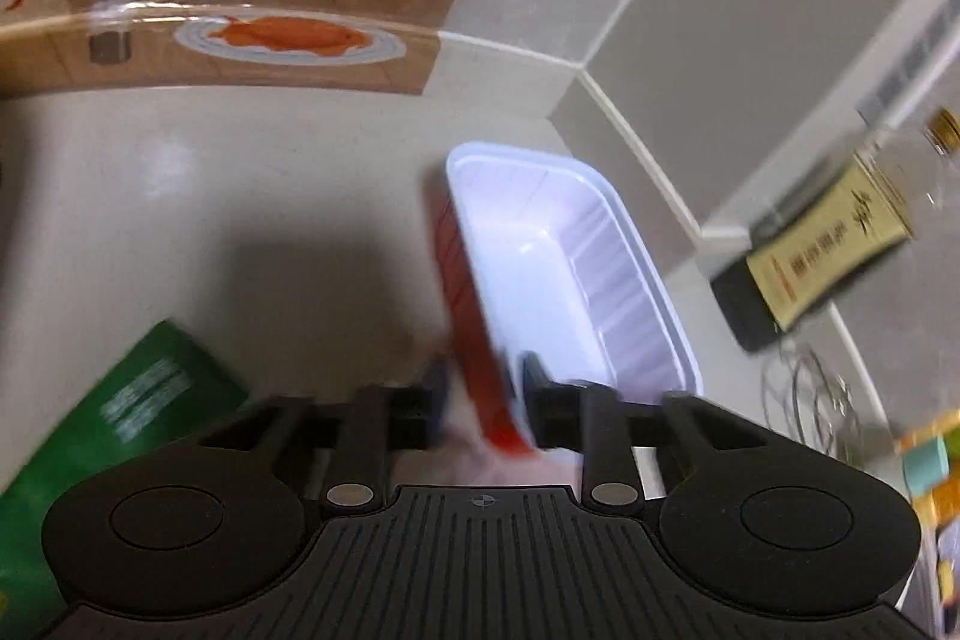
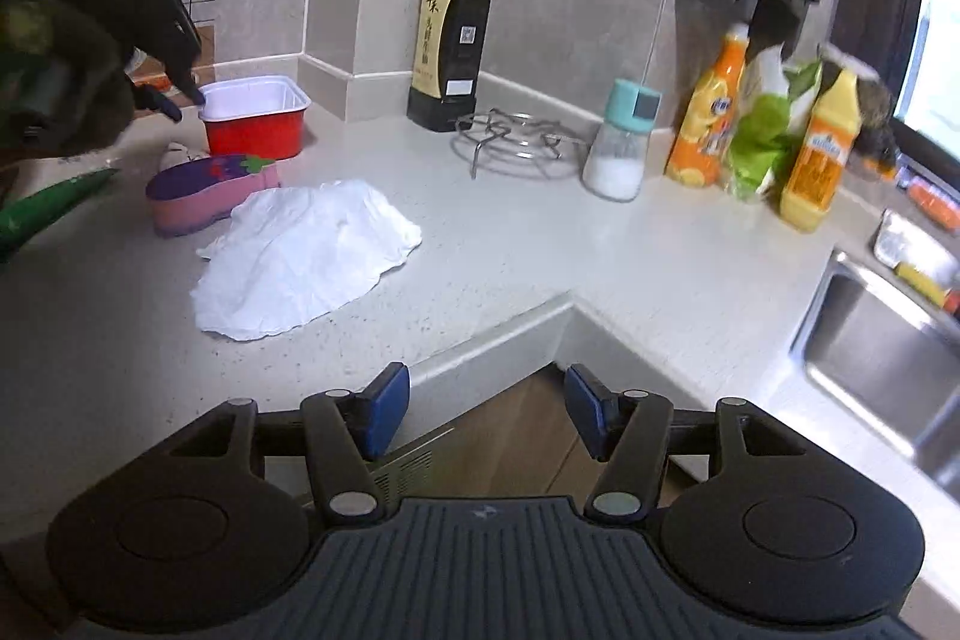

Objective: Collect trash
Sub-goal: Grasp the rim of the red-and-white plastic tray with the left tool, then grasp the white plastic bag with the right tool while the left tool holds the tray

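Here our left gripper (image 1: 483,394), tilted downward, straddles the rim of the red-sided white plastic tray (image 1: 564,268); whether it pinches we cannot tell. Our right gripper (image 2: 487,409) hangs spread, empty.

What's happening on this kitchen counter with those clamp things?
A person is clearing trash with a handheld claw in each hand. The left claw straddles the rim of an empty red and white food tub near the back wall, though blur hides whether it is gripping. The right claw hangs open and empty over the counter's edge. A crumpled white paper towel and a pink sponge lie on the counter.
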### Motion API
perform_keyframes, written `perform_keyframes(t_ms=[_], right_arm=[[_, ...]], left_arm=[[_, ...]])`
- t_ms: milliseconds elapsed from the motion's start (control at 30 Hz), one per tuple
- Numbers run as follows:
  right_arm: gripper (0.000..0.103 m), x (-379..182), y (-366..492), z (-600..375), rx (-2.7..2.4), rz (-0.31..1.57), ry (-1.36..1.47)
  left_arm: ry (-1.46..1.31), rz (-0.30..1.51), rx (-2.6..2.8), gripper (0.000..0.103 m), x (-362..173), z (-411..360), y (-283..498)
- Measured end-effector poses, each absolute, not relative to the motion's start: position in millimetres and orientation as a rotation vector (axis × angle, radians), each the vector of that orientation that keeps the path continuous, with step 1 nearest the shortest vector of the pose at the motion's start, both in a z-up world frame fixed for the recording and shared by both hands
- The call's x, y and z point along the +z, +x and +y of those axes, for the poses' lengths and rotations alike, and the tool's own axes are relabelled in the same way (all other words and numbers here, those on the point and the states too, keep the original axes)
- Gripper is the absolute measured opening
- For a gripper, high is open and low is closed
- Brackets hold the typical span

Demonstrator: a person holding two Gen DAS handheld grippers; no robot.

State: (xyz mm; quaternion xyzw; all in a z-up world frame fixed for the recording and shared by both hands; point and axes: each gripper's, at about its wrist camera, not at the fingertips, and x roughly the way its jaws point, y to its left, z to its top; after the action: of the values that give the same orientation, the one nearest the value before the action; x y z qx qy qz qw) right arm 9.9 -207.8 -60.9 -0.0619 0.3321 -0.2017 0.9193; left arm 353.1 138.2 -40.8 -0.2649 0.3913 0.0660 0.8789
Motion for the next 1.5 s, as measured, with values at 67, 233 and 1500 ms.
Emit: perform_keyframes(t_ms=[67, 233, 1500], right_arm=[[0.058, -57.5, 4.5, -204.2, -0.420, 0.689, -0.151], [0.059, -60.6, -14.9, -218.7, -0.386, 0.719, -0.214], [0.014, -81.2, 145.5, -199.0, 0.044, 0.814, -0.035]], left_arm=[[-0.544, 0.832, 0.146, 0.035, -51.6, 130.1, 365.0], [-0.501, 0.855, 0.184, 0.025, -64.3, 119.7, 384.7], [-0.394, 0.928, 0.009, 0.014, -54.2, 123.7, 81.0]])
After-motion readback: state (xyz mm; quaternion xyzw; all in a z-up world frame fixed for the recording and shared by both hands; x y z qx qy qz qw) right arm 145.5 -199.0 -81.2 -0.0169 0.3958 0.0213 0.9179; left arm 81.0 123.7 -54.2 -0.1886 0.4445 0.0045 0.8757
